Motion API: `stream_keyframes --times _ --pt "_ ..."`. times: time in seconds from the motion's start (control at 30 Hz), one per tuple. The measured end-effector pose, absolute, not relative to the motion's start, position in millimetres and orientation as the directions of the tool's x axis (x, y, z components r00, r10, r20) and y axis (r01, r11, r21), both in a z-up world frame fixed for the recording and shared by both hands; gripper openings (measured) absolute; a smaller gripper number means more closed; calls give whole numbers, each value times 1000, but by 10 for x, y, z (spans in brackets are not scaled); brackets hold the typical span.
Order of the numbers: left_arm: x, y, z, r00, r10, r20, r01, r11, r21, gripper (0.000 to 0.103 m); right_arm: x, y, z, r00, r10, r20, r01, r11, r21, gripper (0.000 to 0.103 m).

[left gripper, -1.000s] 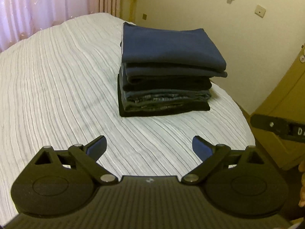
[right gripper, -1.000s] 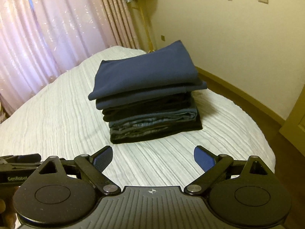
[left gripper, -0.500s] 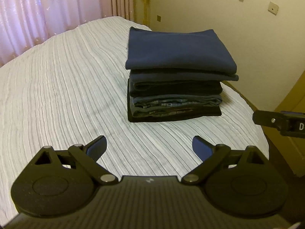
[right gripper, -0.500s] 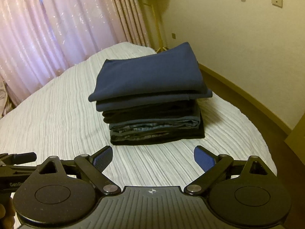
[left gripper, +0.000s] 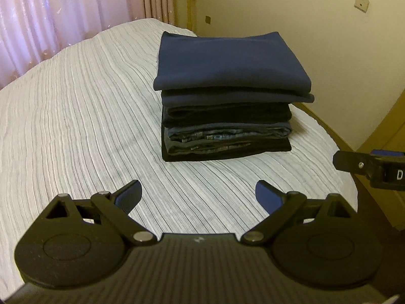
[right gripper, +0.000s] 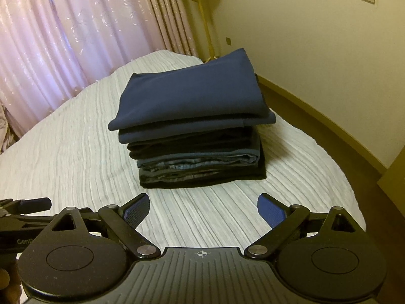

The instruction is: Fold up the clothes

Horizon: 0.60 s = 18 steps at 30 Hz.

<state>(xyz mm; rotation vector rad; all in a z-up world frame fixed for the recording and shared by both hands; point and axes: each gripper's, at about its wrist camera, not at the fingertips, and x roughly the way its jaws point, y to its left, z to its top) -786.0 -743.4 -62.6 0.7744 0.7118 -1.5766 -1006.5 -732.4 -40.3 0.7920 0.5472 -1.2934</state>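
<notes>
A neat stack of several folded dark clothes (left gripper: 225, 101) sits on the white ribbed bedspread (left gripper: 76, 116), a navy garment (left gripper: 227, 60) on top, black and grey ones beneath. The stack also shows in the right wrist view (right gripper: 195, 126). My left gripper (left gripper: 198, 197) is open and empty, a short way in front of the stack, apart from it. My right gripper (right gripper: 203, 212) is open and empty, also in front of the stack. The right gripper's tip shows at the right edge of the left wrist view (left gripper: 372, 167); the left gripper shows at the left edge of the right wrist view (right gripper: 25, 210).
Pink curtains (right gripper: 63, 38) hang behind the bed. A cream wall (right gripper: 316, 50) with switches stands at the right, wooden floor (right gripper: 329, 131) between it and the bed's rounded edge. A wooden cabinet (left gripper: 387, 126) is at the far right.
Both grippers have drawn back and risen slightly; the stack sits a little lower and more central in both views. Jaws stay open and the clothes have not moved.
</notes>
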Motion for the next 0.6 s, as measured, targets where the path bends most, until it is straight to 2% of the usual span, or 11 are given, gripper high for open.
stream_keyframes --times 0.6 --pt "-7850 -7404 -628 -79 -579 -811 991 -135 0 95 -10023 -7329 -432 214 -613 -761 974 79 210 95"
